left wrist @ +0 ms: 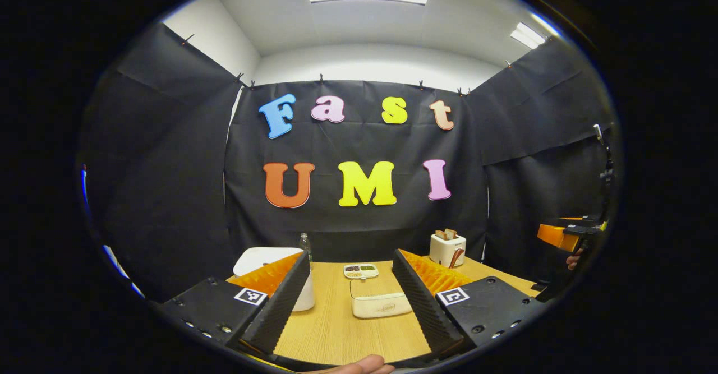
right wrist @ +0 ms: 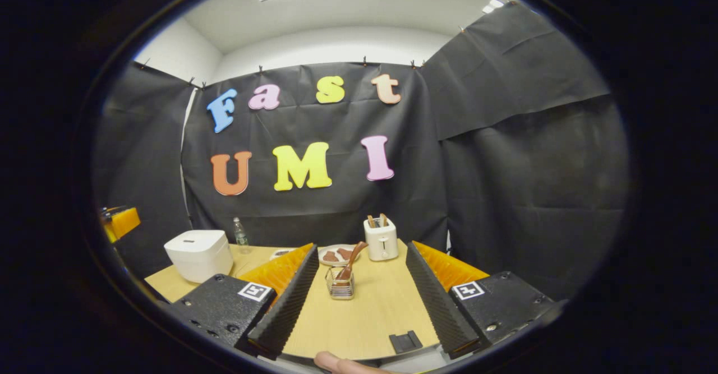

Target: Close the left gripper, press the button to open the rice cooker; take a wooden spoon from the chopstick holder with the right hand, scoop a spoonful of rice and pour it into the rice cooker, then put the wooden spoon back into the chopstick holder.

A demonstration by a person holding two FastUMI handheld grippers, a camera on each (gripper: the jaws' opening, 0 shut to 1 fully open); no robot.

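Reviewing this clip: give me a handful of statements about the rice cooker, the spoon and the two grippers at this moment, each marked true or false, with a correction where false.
1. The rice cooker has its lid down. True.
2. The wooden spoon is held in the right gripper. False: it stands in the chopstick holder on the table, and the right gripper is open and empty.
3. The left gripper is open, its fingers spread apart. True.
4. The toaster is empty. False: slices stick up out of its slots.
5. A clear bottle stands near the rice cooker, toward the booth's back wall. True.
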